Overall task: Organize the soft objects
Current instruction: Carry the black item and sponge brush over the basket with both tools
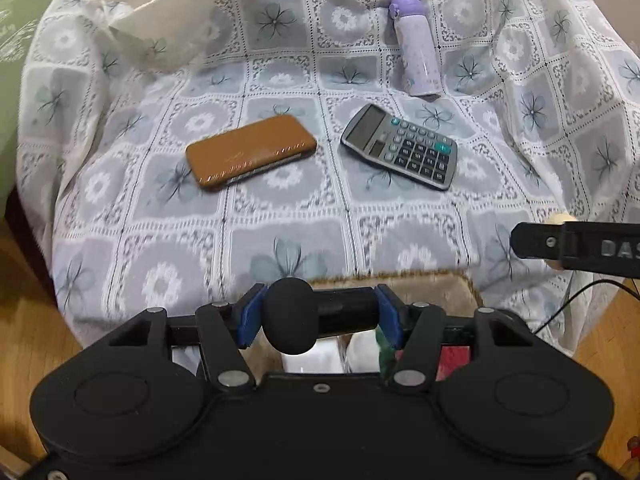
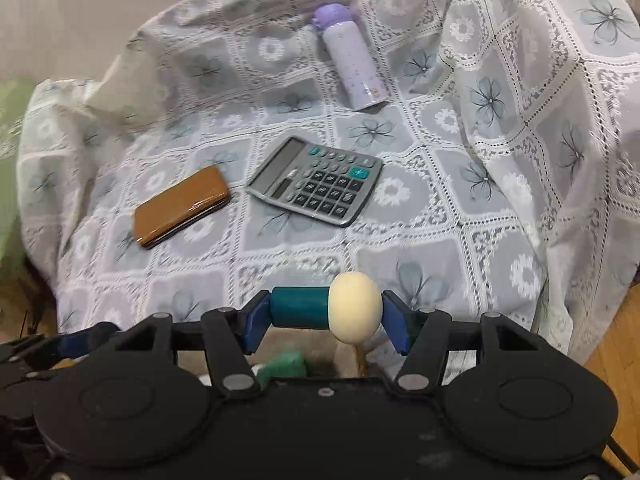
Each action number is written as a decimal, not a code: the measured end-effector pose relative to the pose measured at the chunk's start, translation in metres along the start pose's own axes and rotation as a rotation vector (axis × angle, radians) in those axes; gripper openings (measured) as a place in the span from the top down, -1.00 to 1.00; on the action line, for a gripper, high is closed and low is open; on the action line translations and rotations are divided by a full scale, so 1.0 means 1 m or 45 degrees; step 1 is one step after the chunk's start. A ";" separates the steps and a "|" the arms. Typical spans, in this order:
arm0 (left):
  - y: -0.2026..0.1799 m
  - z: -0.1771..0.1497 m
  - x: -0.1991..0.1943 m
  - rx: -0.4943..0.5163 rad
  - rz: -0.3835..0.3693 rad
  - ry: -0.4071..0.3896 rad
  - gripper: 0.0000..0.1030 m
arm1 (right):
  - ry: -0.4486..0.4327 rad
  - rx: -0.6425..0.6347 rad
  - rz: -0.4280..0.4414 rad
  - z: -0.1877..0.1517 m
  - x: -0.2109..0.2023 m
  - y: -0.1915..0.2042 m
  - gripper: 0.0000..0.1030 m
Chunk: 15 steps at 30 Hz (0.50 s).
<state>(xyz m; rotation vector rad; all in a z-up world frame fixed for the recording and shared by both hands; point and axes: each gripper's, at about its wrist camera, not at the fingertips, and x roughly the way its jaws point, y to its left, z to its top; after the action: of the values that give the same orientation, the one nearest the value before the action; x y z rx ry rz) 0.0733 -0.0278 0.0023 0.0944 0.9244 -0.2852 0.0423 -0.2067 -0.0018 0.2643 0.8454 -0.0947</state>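
- Left gripper (image 1: 320, 314) grips a black microphone (image 1: 290, 316) crosswise between its blue pads (image 1: 250, 316), foam head at the left pad, dark handle running to the right pad
- Right gripper (image 2: 326, 314) clamps a small figure crosswise: a cream ball head (image 2: 354, 306) by the right pad, a teal cylinder body (image 2: 300, 307) by the left pad; a brownish cord hangs below the head
- Both held things hover near the front edge of the lace cloth (image 1: 280, 216), well short of the calculator (image 1: 400, 146)
- A green soft lump (image 2: 284, 364) peeks out under the right gripper, nearer the camera than the calculator; what it is, I cannot tell
- Under the left gripper there are white, green and red shapes, too hidden to name
- The calculator lies flat mid-cloth, keys up, turned at an angle
- Left of the calculator, apart from it, lies a brown case (image 1: 251, 152), flat and also angled
- Behind the calculator, farther up the cloth, a lilac bottle (image 1: 416, 46) lies on its side, cap pointing away
- The cloth drapes over everything around the calculator, rising in folds behind and to the right
- In the left wrist view, the right gripper's black finger pokes in at the right edge, lower than the calculator
- Wooden floor (image 1: 28, 344) shows at the bottom corners, nearer than the calculator
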 end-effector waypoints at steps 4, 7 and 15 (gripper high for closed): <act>0.002 -0.016 -0.008 -0.035 0.002 -0.001 -0.07 | -0.036 -0.027 0.039 -0.020 -0.024 0.006 -0.14; 0.001 -0.025 -0.014 -0.053 0.014 -0.012 -0.07 | -0.055 -0.053 0.061 -0.034 -0.040 0.010 -0.14; 0.004 -0.042 -0.021 -0.131 0.064 -0.018 -0.07 | -0.052 -0.128 0.096 -0.069 -0.064 0.009 -0.14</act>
<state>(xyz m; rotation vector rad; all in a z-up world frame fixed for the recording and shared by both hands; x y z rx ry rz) 0.0295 -0.0116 -0.0064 0.0206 0.9196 -0.1915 -0.0481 -0.1809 0.0045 0.1985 0.7960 0.0126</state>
